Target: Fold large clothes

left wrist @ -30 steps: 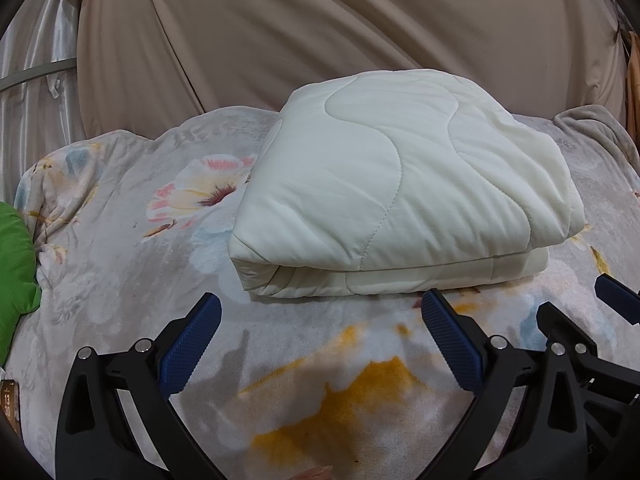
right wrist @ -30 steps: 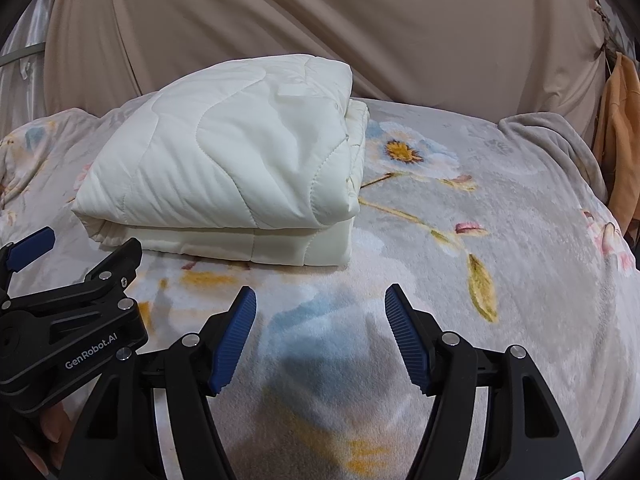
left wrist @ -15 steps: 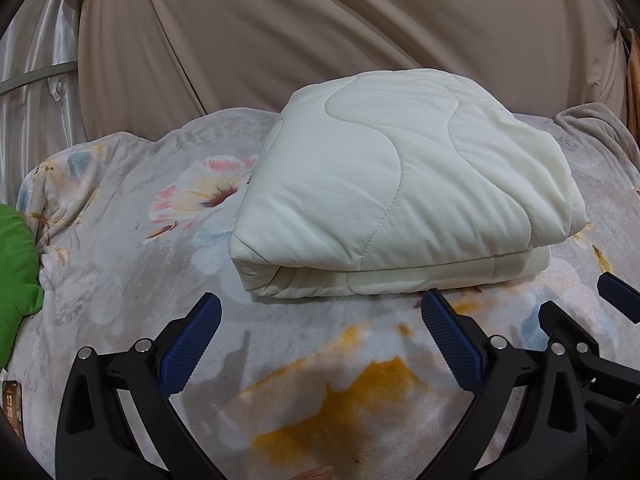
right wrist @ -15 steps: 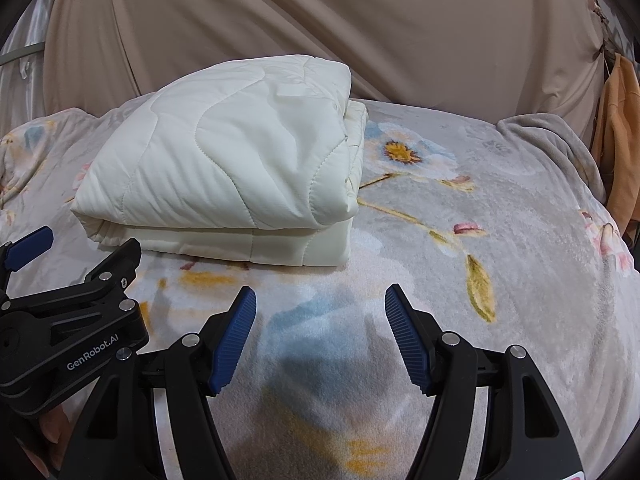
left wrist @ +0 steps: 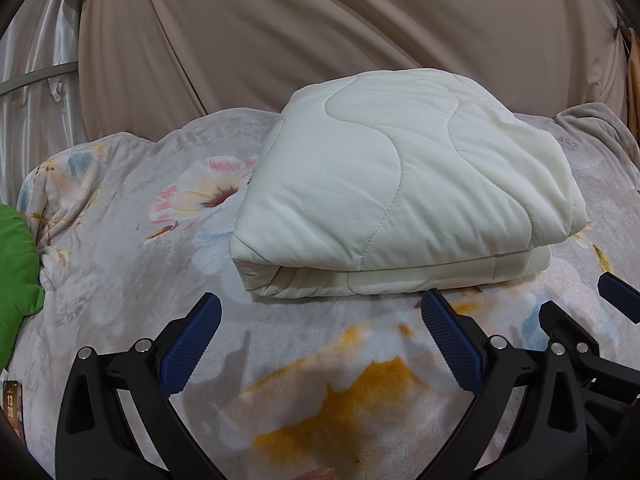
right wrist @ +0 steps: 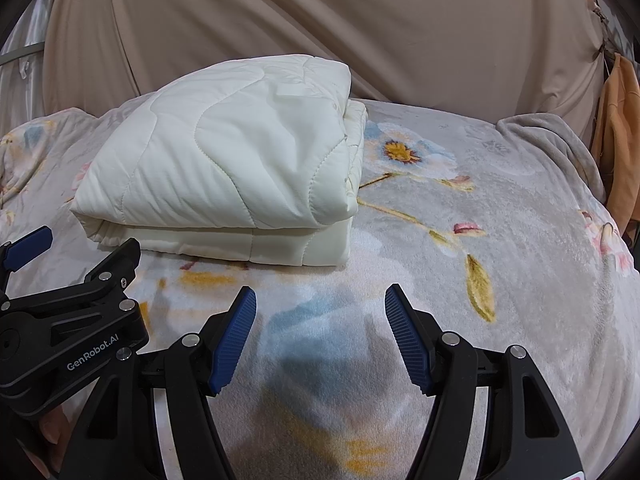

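A cream quilted blanket [left wrist: 404, 184] lies folded in a thick stack on the flowered bedspread [left wrist: 120, 248]. It also shows in the right wrist view [right wrist: 236, 168], left of centre. My left gripper [left wrist: 320, 312] is open and empty, hovering just in front of the stack's near edge. My right gripper [right wrist: 320, 304] is open and empty, in front of the stack's right corner. The left gripper's body [right wrist: 68, 320] shows at the lower left of the right wrist view.
A beige curtain [left wrist: 320, 40] hangs behind the bed. A green cushion [left wrist: 16, 272] lies at the bed's left edge. An orange garment [right wrist: 616, 140] hangs at the far right. A grey blanket fold [right wrist: 548, 140] lies at the back right.
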{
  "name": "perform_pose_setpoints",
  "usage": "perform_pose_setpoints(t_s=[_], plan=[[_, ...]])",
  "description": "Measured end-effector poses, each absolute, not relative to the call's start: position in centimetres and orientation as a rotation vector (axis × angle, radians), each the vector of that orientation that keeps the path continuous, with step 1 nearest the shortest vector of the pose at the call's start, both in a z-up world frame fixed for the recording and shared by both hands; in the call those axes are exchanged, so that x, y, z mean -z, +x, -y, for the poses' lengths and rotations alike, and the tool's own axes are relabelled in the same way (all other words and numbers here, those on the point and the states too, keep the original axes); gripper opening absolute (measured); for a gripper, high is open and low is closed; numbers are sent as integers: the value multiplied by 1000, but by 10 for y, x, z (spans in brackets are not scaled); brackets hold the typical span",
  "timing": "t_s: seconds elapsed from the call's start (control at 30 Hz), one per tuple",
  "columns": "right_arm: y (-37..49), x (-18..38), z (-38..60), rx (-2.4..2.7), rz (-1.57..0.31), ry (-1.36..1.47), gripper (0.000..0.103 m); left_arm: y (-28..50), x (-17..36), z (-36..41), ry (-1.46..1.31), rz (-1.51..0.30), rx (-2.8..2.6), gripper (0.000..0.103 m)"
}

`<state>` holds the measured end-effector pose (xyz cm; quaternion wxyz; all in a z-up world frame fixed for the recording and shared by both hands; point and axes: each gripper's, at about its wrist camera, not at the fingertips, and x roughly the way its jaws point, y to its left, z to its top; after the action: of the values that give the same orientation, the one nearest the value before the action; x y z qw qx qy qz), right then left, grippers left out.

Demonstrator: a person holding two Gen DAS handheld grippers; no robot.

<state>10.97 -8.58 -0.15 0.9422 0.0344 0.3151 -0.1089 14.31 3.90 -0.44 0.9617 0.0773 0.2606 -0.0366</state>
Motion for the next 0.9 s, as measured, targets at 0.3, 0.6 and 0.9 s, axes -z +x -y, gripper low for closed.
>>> perform_pose_setpoints(t_s=[0.3,0.6,0.9], plan=[[109,2,86,222,-642,70,65,143,4,-39,159,-529,72,98],[109,1,85,223,-643,71,65,144,4,-40,158,-537,72,98],[109,1,85,224,-641,72,65,144,6,-41,156,-533,72,98]])
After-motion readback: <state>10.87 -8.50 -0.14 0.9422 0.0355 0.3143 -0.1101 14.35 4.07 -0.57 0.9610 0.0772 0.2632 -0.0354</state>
